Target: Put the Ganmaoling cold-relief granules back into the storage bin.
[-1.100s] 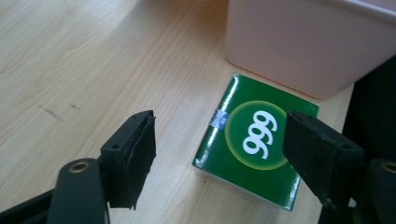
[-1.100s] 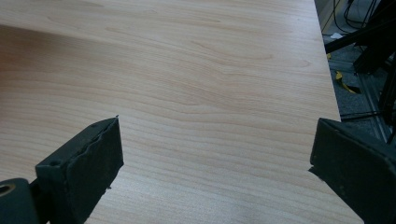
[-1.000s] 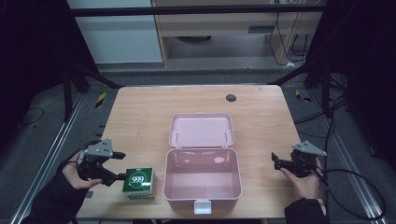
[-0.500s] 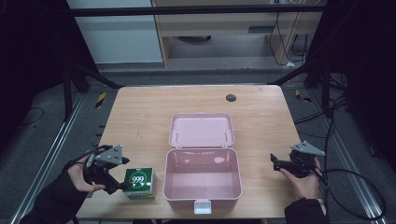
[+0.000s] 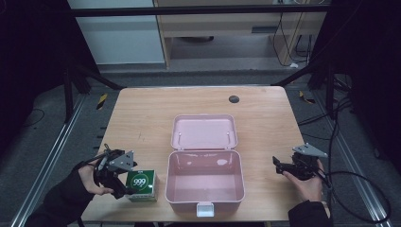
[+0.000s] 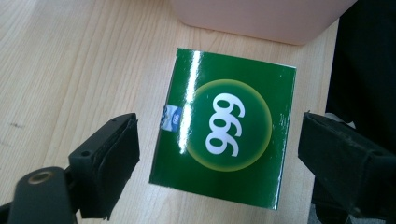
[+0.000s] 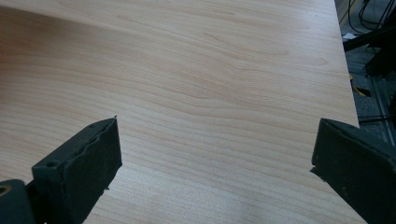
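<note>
The left claw (image 5: pixel 124 182) covers one side of the green box (image 5: pixel 142 183) in the high view. In the left claw view the pink case (image 6: pixel 261 18) is cut off at the top. The small blue label (image 6: pixel 171 116) is too blurry to read, maybe a logo.

The pale wood worktop (image 5: pixel 142 118) carries a small dark round mark (image 5: pixel 233 99) near its far edge. Beyond it stands a light cabinet (image 5: pixel 118 33), with a wooden shelf unit (image 5: pixel 227 28) beside that. Black cables (image 5: pixel 350 142) trail over the grey floor (image 5: pixel 47 137) at the right.
</note>
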The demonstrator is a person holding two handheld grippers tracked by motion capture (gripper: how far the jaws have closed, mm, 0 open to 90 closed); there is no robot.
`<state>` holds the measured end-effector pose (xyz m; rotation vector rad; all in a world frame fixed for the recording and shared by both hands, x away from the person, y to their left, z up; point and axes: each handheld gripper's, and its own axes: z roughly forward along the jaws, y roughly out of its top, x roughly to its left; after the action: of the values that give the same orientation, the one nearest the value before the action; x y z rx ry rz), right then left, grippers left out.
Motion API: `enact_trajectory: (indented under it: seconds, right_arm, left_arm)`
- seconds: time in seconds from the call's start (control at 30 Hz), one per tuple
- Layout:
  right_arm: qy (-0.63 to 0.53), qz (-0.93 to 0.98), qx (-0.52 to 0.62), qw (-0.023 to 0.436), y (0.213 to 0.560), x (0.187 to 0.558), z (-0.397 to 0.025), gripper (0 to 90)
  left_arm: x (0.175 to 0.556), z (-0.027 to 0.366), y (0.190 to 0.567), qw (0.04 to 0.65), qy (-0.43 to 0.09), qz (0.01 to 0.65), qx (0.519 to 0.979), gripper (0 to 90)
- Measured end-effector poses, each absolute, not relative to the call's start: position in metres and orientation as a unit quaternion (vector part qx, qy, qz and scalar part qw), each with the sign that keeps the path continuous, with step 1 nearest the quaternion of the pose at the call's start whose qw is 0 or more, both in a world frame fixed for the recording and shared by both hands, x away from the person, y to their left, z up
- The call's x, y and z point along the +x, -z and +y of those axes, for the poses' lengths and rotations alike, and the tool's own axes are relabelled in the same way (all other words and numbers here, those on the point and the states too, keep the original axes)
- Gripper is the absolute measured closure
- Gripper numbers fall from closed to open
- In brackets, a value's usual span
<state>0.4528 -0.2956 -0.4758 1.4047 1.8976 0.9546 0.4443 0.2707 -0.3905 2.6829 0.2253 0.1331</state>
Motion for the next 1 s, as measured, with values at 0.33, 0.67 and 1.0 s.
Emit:
enact_trajectory:
  seconds: [0.33,0.67,1.0]
  right_arm:
    - [-0.357,0.716,0.525,0.291,0.476,0.453,-0.295,1.5]
    - [-0.351,0.723,0.522,0.285,0.478,0.454,-0.293,0.9]
    - [-0.346,0.728,0.520,0.284,0.479,0.454,-0.292,0.8]
  left_arm:
    - [0.445,0.262,0.395,0.213,-0.041,0.056,0.974,9.9]
    - [0.449,0.254,0.407,0.197,-0.029,0.047,0.979,6.2]
    - [0.453,0.248,0.419,0.187,-0.025,0.044,0.981,5.3]
